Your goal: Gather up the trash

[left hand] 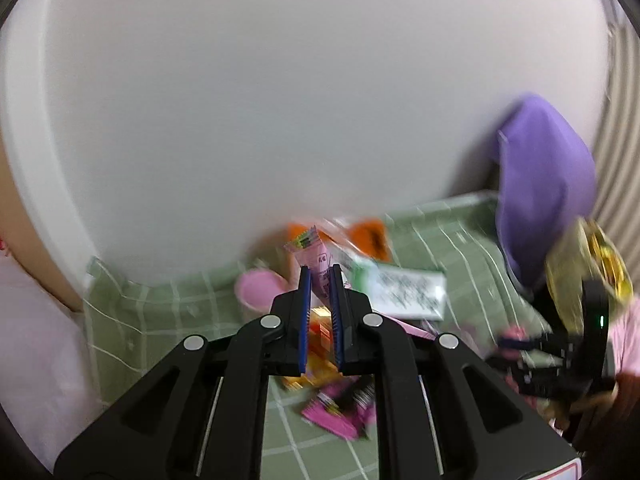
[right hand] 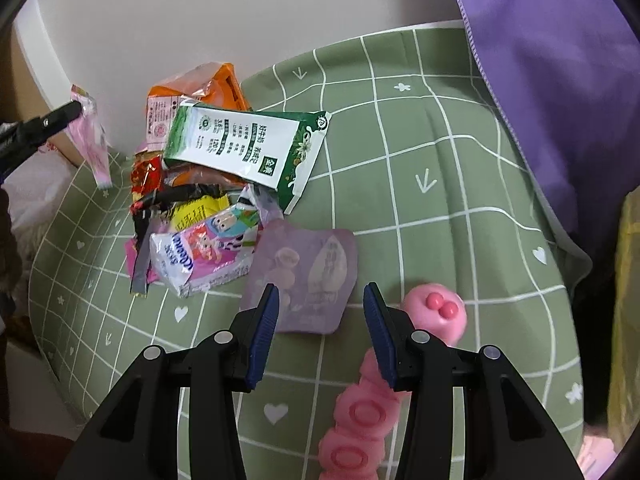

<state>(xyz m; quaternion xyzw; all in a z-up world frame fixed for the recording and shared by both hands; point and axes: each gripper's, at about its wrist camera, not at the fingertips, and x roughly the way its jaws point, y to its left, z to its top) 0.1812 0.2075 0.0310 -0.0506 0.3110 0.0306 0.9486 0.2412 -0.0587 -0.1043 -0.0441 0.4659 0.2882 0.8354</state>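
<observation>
Left gripper (left hand: 320, 276) jaws clamped on a pink wrapper (left hand: 314, 258), lifted clear of the trash pile (right hand: 208, 200). Right gripper (right hand: 318, 308) jaws wide, empty, above the green cloth (right hand: 420, 140) beside the pile.

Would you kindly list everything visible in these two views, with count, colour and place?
Checked fabric cover: one, green with white lines, under everything.
Milk pouch: one, green and white, top of the pile.
Crumpled orange wrapper: one, behind the pouch.
Cartoon-print packet: one, white and pink, front of the pile.
Flat lilac sachet: one, before the right fingers.
Pig-shaped rubber toy: one, pink, lower right.
Purple cloth: one, upper right.
Pink wrapper: one, pinched by the left gripper.
Right gripper: open, empty.
</observation>
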